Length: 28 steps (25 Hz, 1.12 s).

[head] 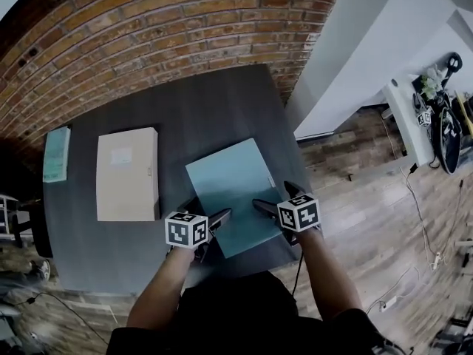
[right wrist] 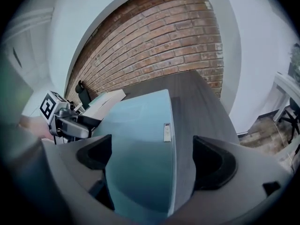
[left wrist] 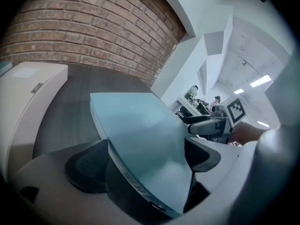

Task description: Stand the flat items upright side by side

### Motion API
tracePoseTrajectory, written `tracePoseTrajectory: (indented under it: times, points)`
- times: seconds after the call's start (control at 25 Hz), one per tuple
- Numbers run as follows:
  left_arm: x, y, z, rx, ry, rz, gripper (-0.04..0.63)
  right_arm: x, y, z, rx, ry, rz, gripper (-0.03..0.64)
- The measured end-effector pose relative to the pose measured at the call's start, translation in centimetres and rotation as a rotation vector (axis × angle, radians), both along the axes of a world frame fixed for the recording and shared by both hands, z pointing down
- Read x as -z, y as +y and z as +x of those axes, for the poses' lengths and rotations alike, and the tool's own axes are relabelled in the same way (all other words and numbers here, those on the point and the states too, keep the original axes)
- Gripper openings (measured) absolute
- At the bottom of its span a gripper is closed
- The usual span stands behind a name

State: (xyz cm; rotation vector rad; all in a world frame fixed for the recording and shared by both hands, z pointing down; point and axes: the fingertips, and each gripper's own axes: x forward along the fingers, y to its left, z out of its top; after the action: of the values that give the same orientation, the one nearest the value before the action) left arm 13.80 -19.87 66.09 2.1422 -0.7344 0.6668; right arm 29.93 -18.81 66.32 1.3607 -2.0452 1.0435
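A: Head view?
B: Teal box [head: 229,194] lies flat on dark table [head: 199,109], twd the near edge, turned a bit askew. Beige box [head: 127,174] is flat to its left, well apart. A 2nd teal item [head: 56,154] sits at the table's far-left edge. Left gripper [head: 209,211] is at the teal box's near-left corner and right gripper [head: 272,196] at its near-right side. Brick wall [head: 148,21] is behind.

A: Left gripper view?
B: Jaws are wide apart. The teal box [left wrist: 140,135] has its near corner btwn them and fills the gap, looking tilted, w/ its left side wall showing. Beige box [left wrist: 23,102] is off to the left. Right gripper [left wrist: 206,125] shows past the box's right edge.

A: Right gripper view?
B: Jaws are also wide apart, not clamped. The teal box [right wrist: 140,144] runs from the left jaw across most of the gap. A strip of table [right wrist: 197,102] shows btwn its right edge and the right jaw. There's a small label [right wrist: 167,131] near that edge. Left gripper [right wrist: 70,123] is at left, w/ the beige box [right wrist: 105,102] beyond.
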Motion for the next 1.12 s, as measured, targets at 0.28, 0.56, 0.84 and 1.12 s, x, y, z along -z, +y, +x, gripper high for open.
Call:
tracePoseTrajectory:
  times: [0.28,0.56,0.84,1.12]
  points:
    - [-2.2,-0.4,0.1,0.015,-0.070,-0.062,0.511,-2.8,-0.5,-1.5,0.093,-0.062,-0.077,0.529]
    - [-3.4,-0.2,0.2,0.014,-0.146,-0.091,0.511,-4.0,-0.8,-2.6,0.141,-0.135,-0.156,0.529]
    - [-3.8,-0.2,0.1,0.017,-0.145,-0.142,0.511,-4.3,-0.9,-3.0,0.140,-0.159,-0.163,0.528]
    - [2.0,-3.5,-0.8,0.202,-0.084,0.033,0.494,-0.8,-1.6,-3.4,0.093,-0.277,-0.141,0.485]
